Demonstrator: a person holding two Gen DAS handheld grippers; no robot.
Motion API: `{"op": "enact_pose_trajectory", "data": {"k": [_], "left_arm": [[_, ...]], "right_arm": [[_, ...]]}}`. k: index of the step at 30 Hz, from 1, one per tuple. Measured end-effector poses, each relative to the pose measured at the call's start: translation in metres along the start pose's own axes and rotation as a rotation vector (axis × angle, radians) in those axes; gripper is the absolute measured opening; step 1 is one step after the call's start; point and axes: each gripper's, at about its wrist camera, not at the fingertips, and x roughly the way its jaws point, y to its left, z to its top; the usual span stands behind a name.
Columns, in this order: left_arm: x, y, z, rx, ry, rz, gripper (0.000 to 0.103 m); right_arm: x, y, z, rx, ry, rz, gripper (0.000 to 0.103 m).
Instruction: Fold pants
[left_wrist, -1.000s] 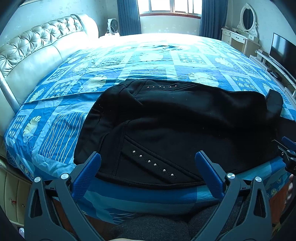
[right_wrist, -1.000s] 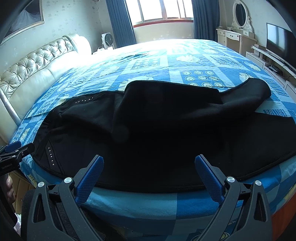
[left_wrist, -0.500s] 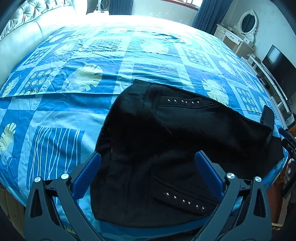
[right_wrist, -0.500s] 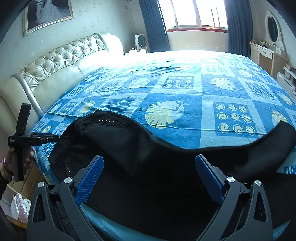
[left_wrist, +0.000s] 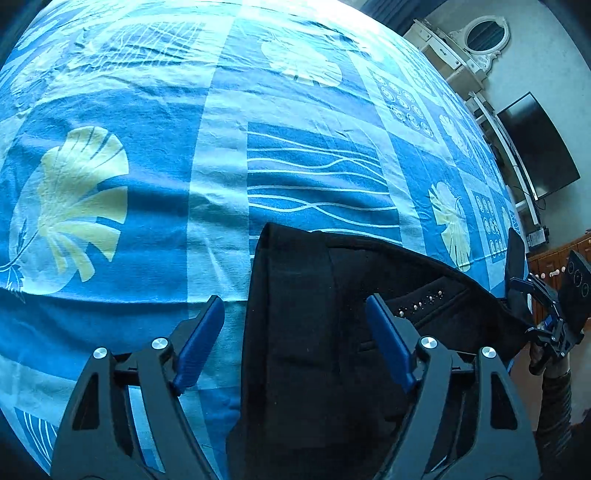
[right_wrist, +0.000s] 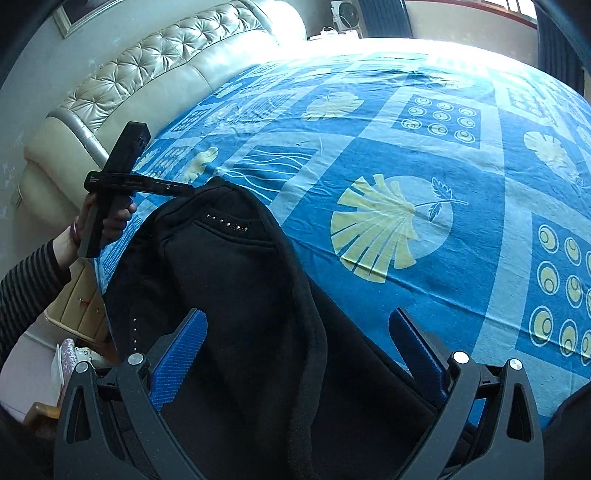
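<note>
Black pants (left_wrist: 303, 332) lying on blue patterned bedspread (left_wrist: 221, 177), near its edge.
Left gripper (left_wrist: 293, 341) jaws have just been closing, not yet pressing the waist corner between them; right gripper (right_wrist: 297, 354) spread wide over cloth (lettering on the left gripper's bar illegible).

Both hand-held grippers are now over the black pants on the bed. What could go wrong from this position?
1. The left hand-held gripper, whose jaws have just been closing, straddles the thick doubled edge of the black pants; it may pinch only the top layer.
2. The right hand-held gripper is open over bunched fabric, so a fold could trap that wrinkle.
3. The pants lie near the bedspread edge and might slide off.
</note>
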Motion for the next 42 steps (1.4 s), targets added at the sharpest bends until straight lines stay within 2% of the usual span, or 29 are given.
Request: {"op": "enact_pose_trajectory", "data": {"k": [2, 4, 5, 6, 7, 8, 9, 10, 12, 13, 15, 18, 21, 24, 28, 30, 35, 37, 40, 42], "left_arm": [[0.012, 0.002, 0.004, -0.022, 0.026, -0.012, 0.078], [0.015, 0.003, 0.008, -0.025, 0.019, -0.021, 0.078], [0.015, 0.003, 0.009, -0.022, 0.014, -0.021, 0.074], [0.015, 0.003, 0.011, -0.019, 0.008, -0.009, 0.06], [0.016, 0.003, 0.012, -0.017, 0.014, 0.004, 0.051], [0.017, 0.002, 0.013, -0.016, 0.022, 0.003, 0.048], [0.018, 0.002, 0.015, -0.015, 0.033, -0.004, 0.04], [0.019, 0.0, 0.016, -0.012, 0.045, -0.017, 0.025], [0.02, -0.006, 0.017, -0.003, 0.064, -0.025, 0.017], [0.019, -0.01, 0.017, 0.015, 0.056, -0.005, 0.014], [0.012, -0.015, 0.018, 0.034, 0.033, 0.006, 0.011], [-0.013, -0.012, 0.015, 0.014, -0.026, -0.042, 0.007], [-0.047, -0.01, 0.001, 0.02, -0.096, -0.092, 0.007], [-0.08, -0.011, -0.026, 0.034, -0.157, -0.125, 0.007], [-0.109, -0.013, -0.079, 0.063, -0.208, -0.107, 0.007], [-0.114, -0.009, -0.108, 0.055, -0.214, -0.095, 0.007], [-0.108, 0.005, -0.169, -0.008, -0.202, -0.094, 0.008], [-0.098, 0.011, -0.187, -0.035, -0.187, -0.091, 0.012], [-0.09, 0.02, -0.211, -0.105, -0.186, -0.08, 0.02], [-0.092, 0.027, -0.227, -0.157, -0.196, -0.085, 0.028]], "right_arm": [[0.004, -0.005, 0.003, 0.021, 0.011, 0.04, 0.099], [0.006, -0.006, 0.006, 0.032, 0.013, 0.077, 0.098], [0.008, -0.007, 0.008, 0.035, 0.02, 0.085, 0.097], [0.011, -0.007, 0.009, 0.036, 0.038, 0.094, 0.084], [0.016, -0.006, 0.01, 0.029, 0.07, 0.105, 0.065], [0.021, -0.005, 0.011, 0.02, 0.105, 0.082, 0.034], [0.027, -0.004, 0.011, 0.007, 0.135, 0.036, 0.031], [0.031, -0.002, 0.011, -0.009, 0.165, 0.011, 0.029], [0.036, 0.0, 0.011, -0.036, 0.189, -0.023, 0.016], [0.034, 0.002, 0.012, -0.041, 0.18, -0.045, 0.014], [0.02, 0.007, 0.015, -0.056, 0.124, -0.062, 0.013], [-0.005, 0.028, 0.015, -0.108, 0.034, -0.097, 0.013], [-0.025, 0.061, 0.002, -0.181, -0.034, -0.13, 0.012], [-0.032, 0.093, -0.023, -0.256, -0.064, -0.172, 0.012], [-0.022, 0.126, -0.065, -0.35, -0.049, -0.225, 0.012], [-0.012, 0.134, -0.086, -0.362, -0.02, -0.224, 0.012], [0.019, 0.139, -0.132, -0.371, 0.067, -0.235, 0.012], [0.03, 0.138, -0.142, -0.374, 0.079, -0.263, 0.012], [0.024, 0.135, -0.147, -0.309, 0.043, -0.235, 0.016], [0.009, 0.13, -0.149, -0.24, 0.016, -0.186, 0.03]]}}
